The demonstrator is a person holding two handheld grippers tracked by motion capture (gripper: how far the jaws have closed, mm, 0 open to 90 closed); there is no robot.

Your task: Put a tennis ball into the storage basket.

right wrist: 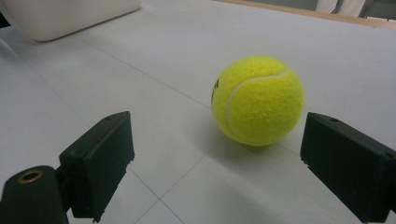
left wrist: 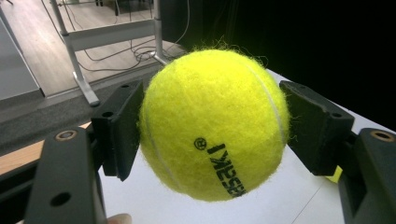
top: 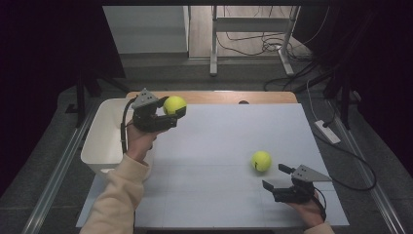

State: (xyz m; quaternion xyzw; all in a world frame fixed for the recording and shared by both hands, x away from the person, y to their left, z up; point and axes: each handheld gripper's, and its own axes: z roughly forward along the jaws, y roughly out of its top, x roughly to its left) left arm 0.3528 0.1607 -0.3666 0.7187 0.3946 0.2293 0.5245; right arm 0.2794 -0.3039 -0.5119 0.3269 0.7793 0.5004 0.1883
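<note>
Dark curtains close in the room on both sides, and cables trail over the floor beyond the white table [top: 229, 146] where I work. At its left edge stands a white bin [top: 104, 141]. My left gripper [top: 171, 113] is lifted above the table's far left corner, just beside that bin, and its fingers [left wrist: 119, 128] pinch a yellow tennis ball [left wrist: 212, 123] from both sides, the pads pressed into the felt. My right gripper [top: 275, 176] sits low near the table's right front, its fingers [right wrist: 100, 158] spread wide with nothing between them. A second tennis ball [right wrist: 257, 100] rests on the table just ahead of them, apart from both pads.
</note>
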